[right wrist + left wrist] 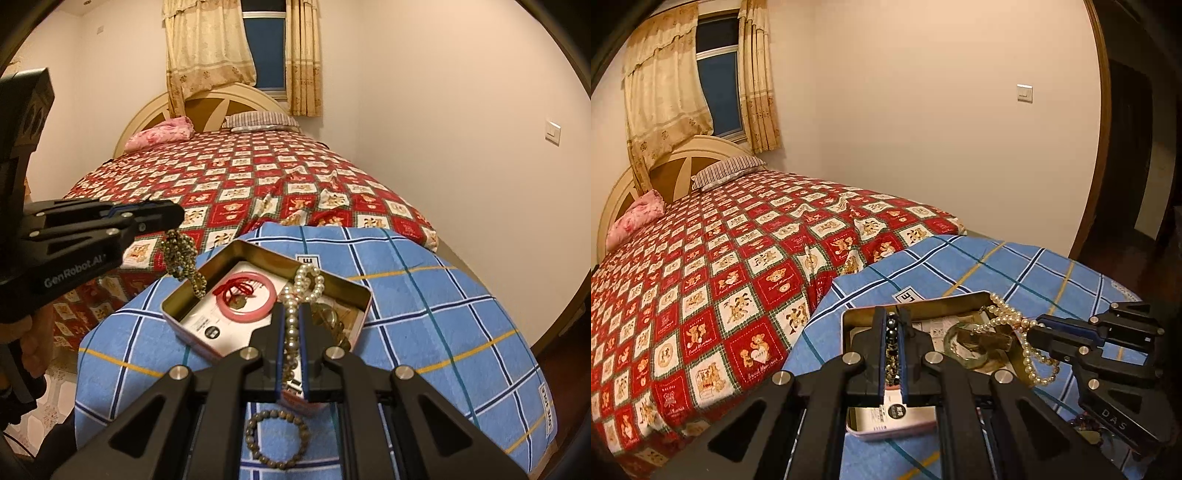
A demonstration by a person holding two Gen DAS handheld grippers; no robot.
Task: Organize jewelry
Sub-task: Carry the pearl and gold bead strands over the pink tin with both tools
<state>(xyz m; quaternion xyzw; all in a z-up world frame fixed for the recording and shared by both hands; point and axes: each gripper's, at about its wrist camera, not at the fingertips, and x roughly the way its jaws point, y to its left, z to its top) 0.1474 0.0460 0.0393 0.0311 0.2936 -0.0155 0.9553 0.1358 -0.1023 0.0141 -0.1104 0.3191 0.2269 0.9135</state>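
My left claw (pixel 177 218) pinches the dark beads (pixel 183 260) and my right claw (pixel 293 325) the pearls (pixel 308 280), both dangling over the tin (pixel 354 286), so I should lower each slowly, without tangling.

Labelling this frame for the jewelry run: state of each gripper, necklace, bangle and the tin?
left gripper: shut on dark beaded necklace, which hangs over the tin
right gripper: shut on white pearl necklace
open rectangular metal tin: lid off, resting on the blue checked cloth
pink ring bangle: lying flat in the tin
brown bead bracelet: on the cloth, outside the tin
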